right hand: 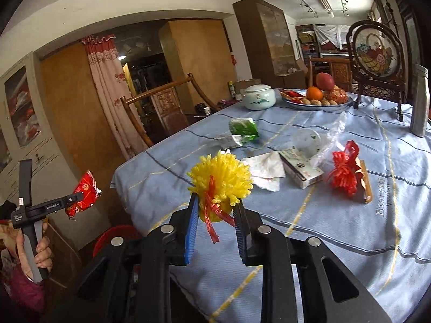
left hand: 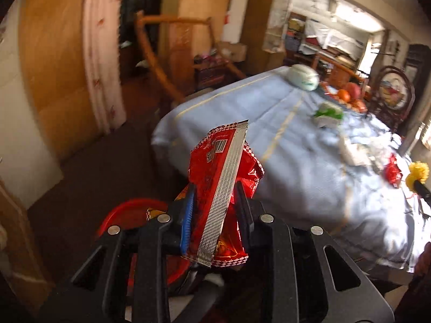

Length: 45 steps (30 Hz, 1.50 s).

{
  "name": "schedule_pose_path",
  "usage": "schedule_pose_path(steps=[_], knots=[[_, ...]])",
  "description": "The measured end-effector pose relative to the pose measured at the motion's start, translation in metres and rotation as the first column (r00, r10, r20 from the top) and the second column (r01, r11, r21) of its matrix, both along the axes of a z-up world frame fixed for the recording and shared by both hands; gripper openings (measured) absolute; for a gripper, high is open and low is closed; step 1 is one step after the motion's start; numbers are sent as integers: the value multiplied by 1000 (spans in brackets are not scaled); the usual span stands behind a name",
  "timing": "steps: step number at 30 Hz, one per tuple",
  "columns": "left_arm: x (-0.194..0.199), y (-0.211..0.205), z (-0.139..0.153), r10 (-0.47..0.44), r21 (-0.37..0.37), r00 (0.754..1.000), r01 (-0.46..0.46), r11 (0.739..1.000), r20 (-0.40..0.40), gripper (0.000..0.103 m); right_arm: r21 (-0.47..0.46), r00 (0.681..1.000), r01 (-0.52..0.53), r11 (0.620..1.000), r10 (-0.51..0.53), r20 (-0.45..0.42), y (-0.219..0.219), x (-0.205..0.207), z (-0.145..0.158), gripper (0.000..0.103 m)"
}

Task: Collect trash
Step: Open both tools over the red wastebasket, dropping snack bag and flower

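My left gripper (left hand: pixel 214 189) is shut on a crumpled red snack wrapper (left hand: pixel 215 177) with a silver seam, held in the air beyond the table's left edge, above a red bin (left hand: pixel 126 215). In the right wrist view that same gripper (right hand: pixel 78 197) shows at the far left with the wrapper (right hand: pixel 84 191). My right gripper (right hand: pixel 216 203) is shut on a yellow frilly pompom (right hand: pixel 219 179) tied with red ribbon, over the table's near edge. On the blue tablecloth (right hand: pixel 336 228) lie a white tissue (right hand: pixel 265 169), a small carton (right hand: pixel 300 171), a red frilly bundle (right hand: pixel 344 172), a green packet (right hand: pixel 243 129) and clear plastic (right hand: pixel 317 140).
A white lidded jar (right hand: pixel 258 97), a fruit plate (right hand: pixel 317 98), a framed round picture (right hand: pixel 375 53) and a metal flask (right hand: pixel 419 102) stand at the table's far side. A wooden chair (right hand: pixel 161 94) is behind the table. A hand (right hand: pixel 40 253) grips the left tool's handle.
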State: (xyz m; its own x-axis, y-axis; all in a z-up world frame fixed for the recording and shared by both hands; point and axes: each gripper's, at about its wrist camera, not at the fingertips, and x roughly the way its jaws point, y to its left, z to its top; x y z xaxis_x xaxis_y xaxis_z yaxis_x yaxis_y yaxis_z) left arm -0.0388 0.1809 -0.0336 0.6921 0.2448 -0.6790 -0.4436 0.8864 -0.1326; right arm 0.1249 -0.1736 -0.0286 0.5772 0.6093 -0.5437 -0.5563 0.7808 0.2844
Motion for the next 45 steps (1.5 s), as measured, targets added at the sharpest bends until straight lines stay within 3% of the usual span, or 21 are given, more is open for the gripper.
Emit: schedule_pose_path(steps=[5,7,10,11,17,22,26,32,35,36,37,38,45], knots=[[-9,59,-47,136,-96,986,-146,985,-100,33,-7,998,-66,998,66,-24,33,-7,-3,25],[-10,75,-67,182,-117,972,-200,973,-148,47,-21,995,-91,996,90,-39,50,-8,-7,25],[-10,87,-88,257,-99,946,-280,955,-200,82,-50,989,-134,990,131,-69,74,-5,-16,25],[-13,91,-92,279,-88,938,-301,949,-204,85,-59,987,-146,987,142,-76,82,-5,-18,25],[-18,106,-102,382,-34,895,-399,916,-230,91,-100,964,-242,965,228,-136,137,-7,-33,25],[-38,122,-100,460,-74,865,-482,873,-203,95,-122,926,-353,928,327,-189,193,-15,-46,25],[-50,135,-96,526,-81,831,-545,834,-180,95,-125,875,-461,878,426,-231,243,-29,-55,25],[-59,154,-99,597,-68,783,-614,786,-175,96,-119,767,-620,775,569,-296,324,-58,-73,26],[-64,162,-102,617,-64,767,-634,770,-178,96,-114,716,-676,728,612,-336,353,-69,-84,32],[-65,164,-103,620,-64,763,-638,767,-180,96,-119,706,-687,717,620,-343,360,-72,-87,45],[-66,166,-104,622,-66,762,-640,765,-182,96,-127,709,-686,716,619,-338,364,-75,-88,56],[-67,167,-104,622,-69,761,-641,764,-183,96,-134,713,-684,717,618,-331,364,-77,-88,58],[-67,168,-108,607,-93,772,-629,771,-188,96,-136,759,-628,767,563,-326,348,-64,-84,58]])
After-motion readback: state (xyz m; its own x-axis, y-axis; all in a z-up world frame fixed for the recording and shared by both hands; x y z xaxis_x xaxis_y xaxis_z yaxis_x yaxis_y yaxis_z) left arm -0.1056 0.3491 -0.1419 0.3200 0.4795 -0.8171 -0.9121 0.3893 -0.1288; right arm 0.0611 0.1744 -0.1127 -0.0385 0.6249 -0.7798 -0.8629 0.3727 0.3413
